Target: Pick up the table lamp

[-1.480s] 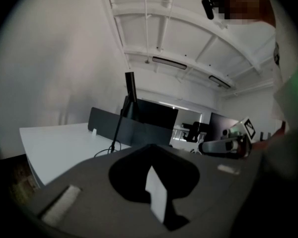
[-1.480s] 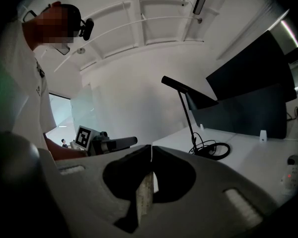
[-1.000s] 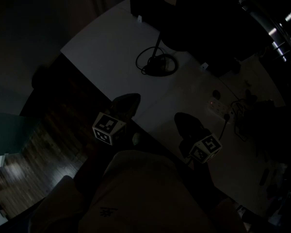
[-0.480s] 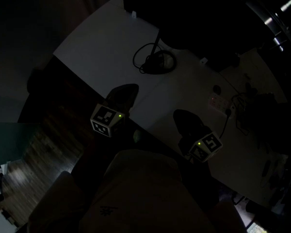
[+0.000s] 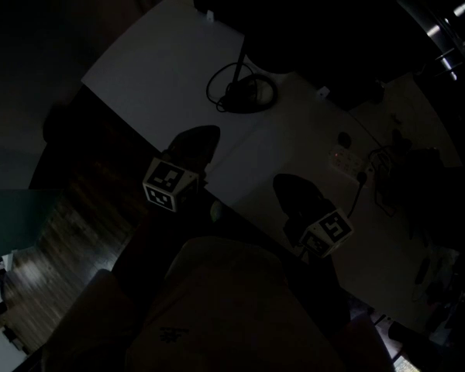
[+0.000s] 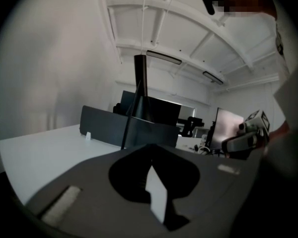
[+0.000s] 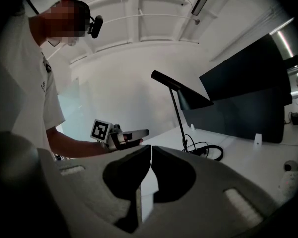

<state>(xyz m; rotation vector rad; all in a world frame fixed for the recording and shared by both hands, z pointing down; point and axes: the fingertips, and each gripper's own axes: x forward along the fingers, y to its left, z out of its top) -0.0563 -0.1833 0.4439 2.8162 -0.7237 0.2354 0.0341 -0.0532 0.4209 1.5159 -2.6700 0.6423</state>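
Head view is very dark; the gripper views read better.

Left tongs (image 5: 204,136): shut tight and empty. In the left gripper view the left tongs (image 6: 150,148) show pads meeting with nothing between. In the head view the nose is over the near edge of the bench (image 5: 155,60), and the marker cube (image 5: 169,184) sits at 7 o'clock of it.

Right tongs (image 5: 285,183): closed to a hairline and empty too. Same in the right gripper view, right tongs (image 7: 151,148) pads together. They sit over the bench at 4 o'clock of the left pair, well apart from it.

Table lamp (image 5: 244,91): upright on the bench, untouched.
- Head view: base is at 1 o'clock of the left tongs and 11 o'clock of the right tongs, clear of both. A black cable (image 5: 215,99) loops round the base.
- Left gripper view: table lamp (image 6: 140,100) is at 12 o'clock beyond the tips, thin stem slanting down to the bench, dark divider panel (image 6: 102,125) behind it.
- Right gripper view: table lamp (image 7: 179,113) is at 1 o'clock, slim stem, flat head slanting up toward 10 o'clock, cable coiled at the foot.

Power strip (image 5: 345,160) with a small red light lies at 2 o'clock of the right tongs.
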